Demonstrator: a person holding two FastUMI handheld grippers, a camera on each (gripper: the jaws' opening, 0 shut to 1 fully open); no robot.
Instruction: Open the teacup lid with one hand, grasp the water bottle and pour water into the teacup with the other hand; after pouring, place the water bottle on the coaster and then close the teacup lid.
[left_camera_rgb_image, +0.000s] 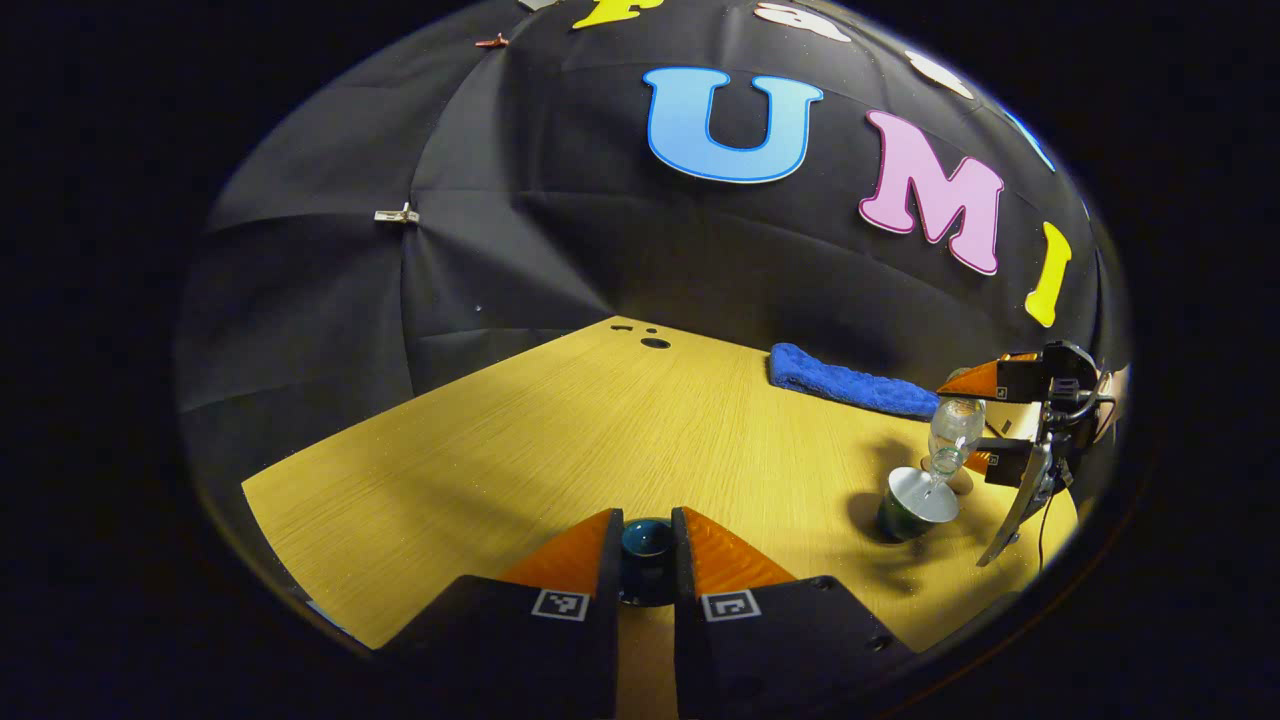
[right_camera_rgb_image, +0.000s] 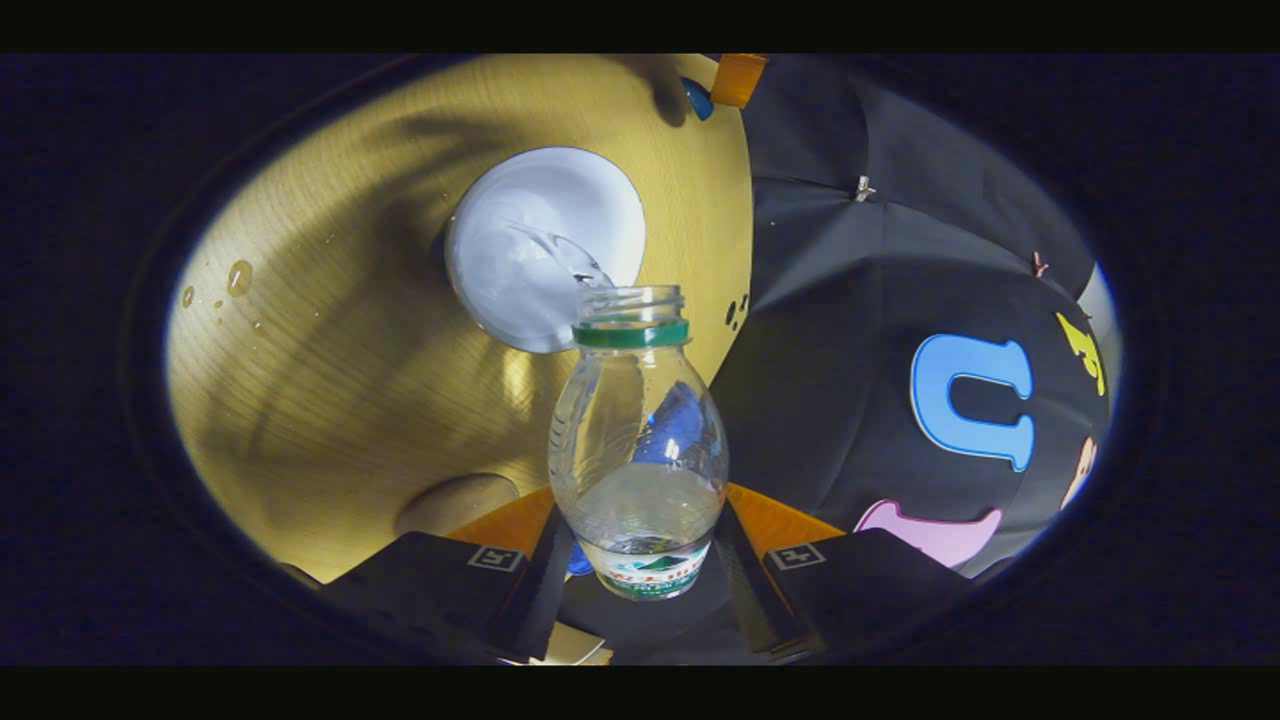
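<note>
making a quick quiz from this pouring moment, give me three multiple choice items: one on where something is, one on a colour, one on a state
1. Where is the teacup lid?
A. on the teacup
B. between the left gripper's fingers
C. on the towel

2. What colour is the towel at the far side of the table?
A. blue
B. red
C. white

3. What state is the water bottle in?
A. standing capped on the table
C. lying on the coaster
B. tilted, uncapped, pouring into the teacup

Answers:
1 B: the left gripper view shows the left gripper clamping the dark lid.
2 A: the folded cloth is plainly blue.
3 B: the right gripper holds the bottle and a stream runs from its mouth into the open cup.
</note>
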